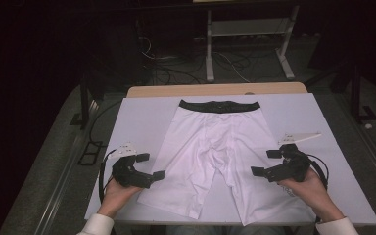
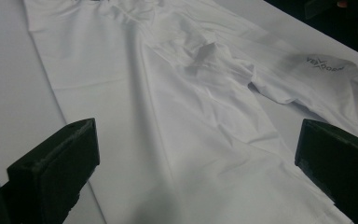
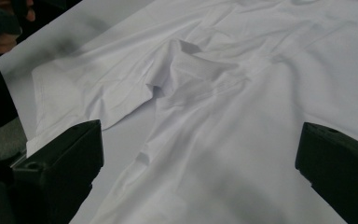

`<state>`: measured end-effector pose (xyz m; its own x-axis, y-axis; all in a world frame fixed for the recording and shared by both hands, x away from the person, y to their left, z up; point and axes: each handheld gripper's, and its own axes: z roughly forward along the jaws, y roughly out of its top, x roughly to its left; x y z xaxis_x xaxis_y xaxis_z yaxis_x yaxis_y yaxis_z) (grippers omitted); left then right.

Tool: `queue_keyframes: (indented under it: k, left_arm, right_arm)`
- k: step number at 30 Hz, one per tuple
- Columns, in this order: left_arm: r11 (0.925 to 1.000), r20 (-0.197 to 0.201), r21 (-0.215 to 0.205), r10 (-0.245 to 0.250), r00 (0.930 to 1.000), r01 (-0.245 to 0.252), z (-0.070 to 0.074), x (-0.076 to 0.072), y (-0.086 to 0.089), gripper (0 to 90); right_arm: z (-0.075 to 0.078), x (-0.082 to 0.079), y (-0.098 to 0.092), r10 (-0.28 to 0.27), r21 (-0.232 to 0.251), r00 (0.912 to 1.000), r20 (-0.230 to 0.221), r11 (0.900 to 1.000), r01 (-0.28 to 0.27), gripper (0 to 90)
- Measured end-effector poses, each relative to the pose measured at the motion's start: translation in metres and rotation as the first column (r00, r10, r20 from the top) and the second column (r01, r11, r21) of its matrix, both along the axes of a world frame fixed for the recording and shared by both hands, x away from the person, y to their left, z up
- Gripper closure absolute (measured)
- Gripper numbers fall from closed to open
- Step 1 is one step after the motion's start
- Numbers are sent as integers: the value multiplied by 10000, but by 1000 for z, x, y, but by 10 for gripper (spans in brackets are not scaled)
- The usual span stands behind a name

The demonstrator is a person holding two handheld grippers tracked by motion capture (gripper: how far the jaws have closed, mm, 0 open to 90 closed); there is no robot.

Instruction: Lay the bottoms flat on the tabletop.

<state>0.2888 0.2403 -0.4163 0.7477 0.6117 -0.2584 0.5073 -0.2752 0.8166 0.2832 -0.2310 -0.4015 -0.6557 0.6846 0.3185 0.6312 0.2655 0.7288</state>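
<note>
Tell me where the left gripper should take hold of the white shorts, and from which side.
Probably the outer hem corner of the near leg of the white shorts, coming in from the table's left. The left gripper is already beside that leg, jaws wide open and pointing at it, and the cloth lies flat there with a free edge to pinch.

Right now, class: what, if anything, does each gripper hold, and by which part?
Nothing. The left gripper and right gripper are open beside the white shorts.
</note>
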Motion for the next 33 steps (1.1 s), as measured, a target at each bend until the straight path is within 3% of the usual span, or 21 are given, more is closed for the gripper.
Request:
queue_keyframes:
  k: [13, 28, 33]
  left_arm:
    - [9999, 66, -80, 153, 9999, -152, -9, 2, 0, 0]
    - [9998, 62, 107, -176, 9998, 176, -16, 1, -3, 0]
    - [9990, -30, 240, -384, 9993, 385, -18, 0, -6, 0]
  right_arm:
    - [-14, -6, -36, -876, 280, 9960, 183, 9958, 870, 11]
    - [-36, -29, -58, -1062, -356, 9916, 744, 9934, 1091, 0]
    - [-41, -34, -64, -1115, -327, 9904, 819, 9929, 1145, 0]
